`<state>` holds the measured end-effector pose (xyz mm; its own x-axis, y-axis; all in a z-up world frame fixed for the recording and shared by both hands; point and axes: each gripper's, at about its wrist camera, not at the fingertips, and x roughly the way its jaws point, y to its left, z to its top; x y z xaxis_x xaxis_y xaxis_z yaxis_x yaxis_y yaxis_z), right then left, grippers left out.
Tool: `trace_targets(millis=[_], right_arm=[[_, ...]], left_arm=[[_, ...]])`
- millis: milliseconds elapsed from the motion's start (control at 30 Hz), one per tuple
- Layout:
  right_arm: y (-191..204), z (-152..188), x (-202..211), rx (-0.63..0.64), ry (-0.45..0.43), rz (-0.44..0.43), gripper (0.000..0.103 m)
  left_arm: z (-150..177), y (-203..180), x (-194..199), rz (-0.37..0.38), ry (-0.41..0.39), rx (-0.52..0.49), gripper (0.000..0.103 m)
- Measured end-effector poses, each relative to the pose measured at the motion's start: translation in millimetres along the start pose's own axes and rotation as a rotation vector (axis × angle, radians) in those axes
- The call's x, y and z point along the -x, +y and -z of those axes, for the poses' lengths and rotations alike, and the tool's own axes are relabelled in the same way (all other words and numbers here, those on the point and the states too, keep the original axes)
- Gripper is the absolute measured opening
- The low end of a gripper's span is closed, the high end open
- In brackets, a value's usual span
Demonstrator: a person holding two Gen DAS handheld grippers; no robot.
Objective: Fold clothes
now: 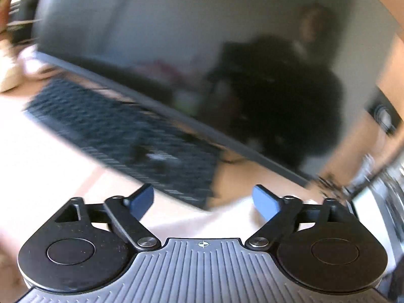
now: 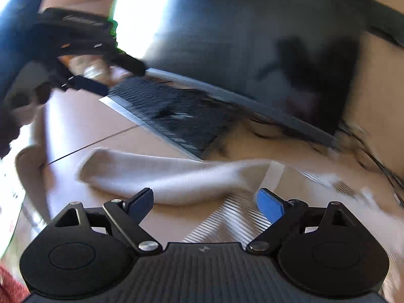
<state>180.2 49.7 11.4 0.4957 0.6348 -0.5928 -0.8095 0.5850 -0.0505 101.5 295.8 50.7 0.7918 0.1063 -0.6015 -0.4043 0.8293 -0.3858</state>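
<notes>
Hovering over white sock, right tool wide open, empty

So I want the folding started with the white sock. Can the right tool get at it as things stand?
Probably yes. The right tool is open and empty, and the white sock lies flat on the table just ahead of its fingertips with nothing between them. The picture is blurred, so this is a guess.

Looks like a home desk/office corner. A dark monitor stands on a light wooden desk w/ a black keyboard in front. White socks lie on the desk too, so prob. domestic.
</notes>
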Motion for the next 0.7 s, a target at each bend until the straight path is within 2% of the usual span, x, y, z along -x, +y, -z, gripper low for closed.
trace_targets(millis=[167, 233, 333, 467, 500, 533, 567, 633, 700], right_arm=[[60.4, -19.8, -36.5, 0.153, 0.024, -0.133, 0.087], [83.9, -24.2, -53.4, 0.208, 0.033, -0.173, 0.080], [116.9, -28.8, -79.0, 0.253, 0.056, -0.195, 0.068], [149.0, -37.4, -113.4, 0.250, 0.096, -0.202, 0.067], [154.6, -37.5, -121.7, 0.254, 0.115, -0.175, 0.061], [160.1, -37.7, -130.0, 0.258, 0.135, -0.147, 0.052], [159.0, -39.3, -131.9, 0.238, 0.127, -0.137, 0.048], [149.8, -45.0, -134.7, 0.192, 0.152, -0.141, 0.016], [133.1, -50.6, -133.6, 0.127, 0.170, -0.155, 0.004]], left_arm=[[-8.3, 66.1, 17.9, -0.094, -0.029, 0.108, 0.095], [-9.3, 86.6, 22.8, -0.117, -0.022, 0.121, 0.095], [-10.6, 99.0, 22.7, -0.151, -0.005, 0.091, 0.095], [-13.9, 104.9, 21.3, -0.173, -0.002, 0.037, 0.096], [-14.7, 106.3, 21.0, -0.179, -0.001, 0.023, 0.096], [-15.5, 107.8, 20.6, -0.184, 0.000, 0.010, 0.096], [-15.7, 109.8, 21.8, -0.182, -0.002, 0.008, 0.097], [-17.2, 111.7, 22.7, -0.172, -0.006, 0.004, 0.098], [-18.4, 112.1, 20.7, -0.164, -0.010, 0.001, 0.099]])
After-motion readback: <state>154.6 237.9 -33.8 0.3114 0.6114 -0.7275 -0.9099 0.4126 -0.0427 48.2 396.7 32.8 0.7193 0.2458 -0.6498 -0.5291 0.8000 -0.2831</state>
